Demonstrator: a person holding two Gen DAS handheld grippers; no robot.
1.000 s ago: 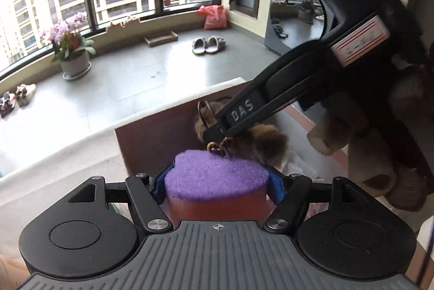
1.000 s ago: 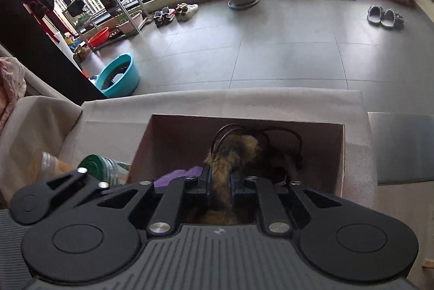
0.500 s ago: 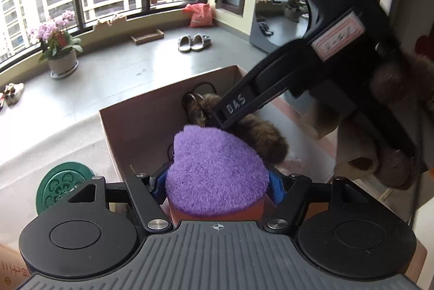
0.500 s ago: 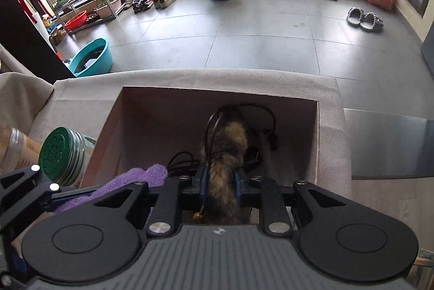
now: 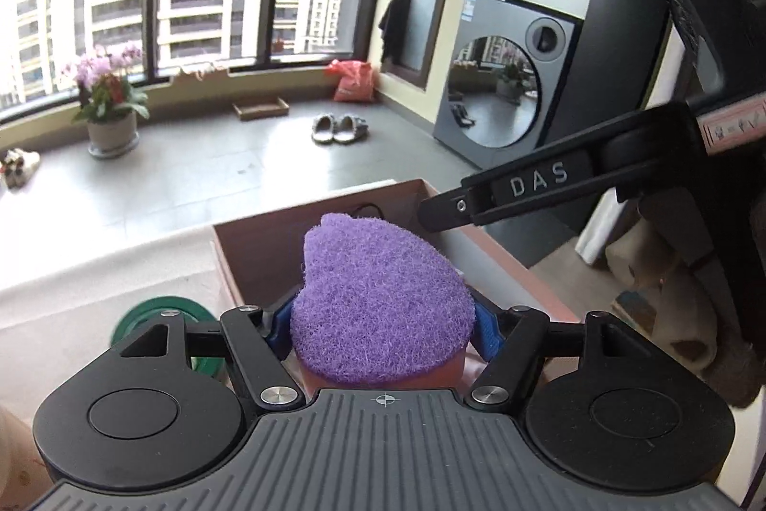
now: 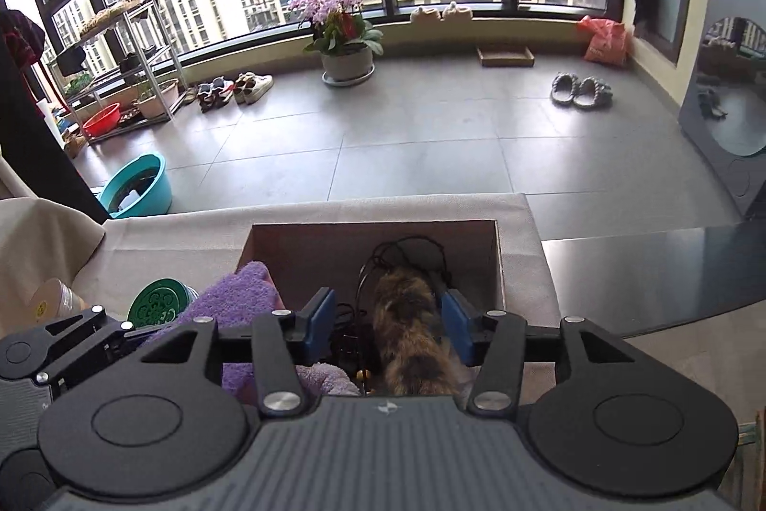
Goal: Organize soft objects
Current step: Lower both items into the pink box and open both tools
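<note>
My left gripper (image 5: pixel 380 322) is shut on a purple heart-shaped sponge pad with an orange underside (image 5: pixel 378 300), held at the near edge of the open cardboard box (image 5: pixel 268 243). It also shows in the right wrist view (image 6: pixel 230 300). My right gripper (image 6: pixel 388 319) is open, its blue pads (image 6: pixel 320 319) wide apart over the box (image 6: pixel 498 257). A brown furry tail toy (image 6: pixel 409 329) lies between the pads, in the box with black cords (image 6: pixel 407 248). The right gripper's arm (image 5: pixel 536 181) reaches over the box in the left wrist view.
The box stands on a beige cloth-covered surface (image 6: pixel 167 233). A green-lidded jar (image 6: pixel 160 307) stands left of the box, also in the left wrist view (image 5: pixel 143 315). A dark table top (image 6: pixel 646 262) lies to the right. Plush toys (image 5: pixel 670 295) hang at the right.
My right gripper opened and let go of the furry tail toy, which now lies in the box, and it rose. My left gripper lifted back a little with the purple sponge.
</note>
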